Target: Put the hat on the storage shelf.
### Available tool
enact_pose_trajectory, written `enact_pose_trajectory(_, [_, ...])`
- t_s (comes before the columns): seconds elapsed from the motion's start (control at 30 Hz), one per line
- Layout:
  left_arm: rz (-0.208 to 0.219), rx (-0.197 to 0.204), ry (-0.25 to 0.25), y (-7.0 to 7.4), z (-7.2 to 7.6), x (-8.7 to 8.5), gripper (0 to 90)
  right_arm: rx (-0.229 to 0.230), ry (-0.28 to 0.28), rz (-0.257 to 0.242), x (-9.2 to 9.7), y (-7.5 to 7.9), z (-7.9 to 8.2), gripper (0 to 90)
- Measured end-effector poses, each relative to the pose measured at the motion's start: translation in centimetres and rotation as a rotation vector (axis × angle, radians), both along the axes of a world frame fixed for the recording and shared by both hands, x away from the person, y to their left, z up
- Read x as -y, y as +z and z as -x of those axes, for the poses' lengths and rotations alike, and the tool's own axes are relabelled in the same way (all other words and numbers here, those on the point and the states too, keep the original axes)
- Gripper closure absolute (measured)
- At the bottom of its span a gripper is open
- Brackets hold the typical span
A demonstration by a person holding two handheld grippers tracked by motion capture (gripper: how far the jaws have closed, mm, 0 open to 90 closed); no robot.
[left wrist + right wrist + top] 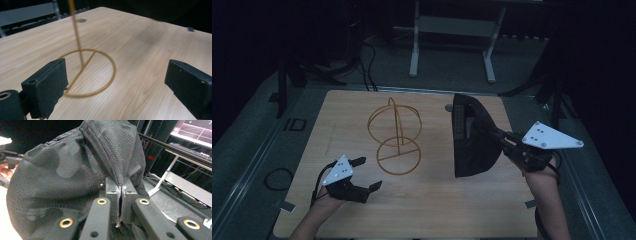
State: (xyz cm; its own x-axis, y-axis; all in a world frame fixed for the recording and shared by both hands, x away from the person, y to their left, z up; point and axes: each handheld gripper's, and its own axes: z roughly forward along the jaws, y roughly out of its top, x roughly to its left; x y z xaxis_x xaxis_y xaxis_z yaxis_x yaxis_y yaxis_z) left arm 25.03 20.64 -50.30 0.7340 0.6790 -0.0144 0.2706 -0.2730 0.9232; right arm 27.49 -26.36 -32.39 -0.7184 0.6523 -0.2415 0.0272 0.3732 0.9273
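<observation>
Black cap hangs pinched in the right gripper at 3 o'clock over the pale wooden table, the left gripper gaping empty at 7 o'clock beside the gold wire stand, the room apparently dark.

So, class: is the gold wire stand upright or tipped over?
Upright: the gold wire stand has its ring base flat on the table, post rising straight.

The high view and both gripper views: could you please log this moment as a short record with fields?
Surface: light wooden table
Stand: gold wire stand, upright, round base flat on the table
Held item: black camouflage-patterned fabric cap, lifted beside the stand, apart from it
Right gripper: jaws shut on the cap's fabric
Left gripper: jaws wide open, nothing between them, facing the stand's base
</observation>
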Motion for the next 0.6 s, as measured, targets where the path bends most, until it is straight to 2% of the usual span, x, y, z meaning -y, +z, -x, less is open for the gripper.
enact_pose_trajectory(0.17, [-0.025,-0.011,0.069,-1.4,0.5,-1.3,5.1,0.006,-0.003,0.009,-0.7,0.7,-0.8,87.2])
enact_pose_trajectory(0.33, [-0.009,-0.023,0.143,-2.6,1.1,-2.4,5.1,0.006,0.004,0.002,-1.4,1.2,-1.5,87.2])
enact_pose_trajectory(0.57, [0.004,-0.019,0.242,-3.9,2.2,-4.0,5.2,0.006,0.01,0.009,-2.9,2.2,-2.9,87.2])
enact_pose_trajectory(0.6, [-0.005,-0.015,0.268,-4.0,2.4,-4.2,5.2,0.007,0.01,0.011,-3.1,2.4,-3.1,87.2])
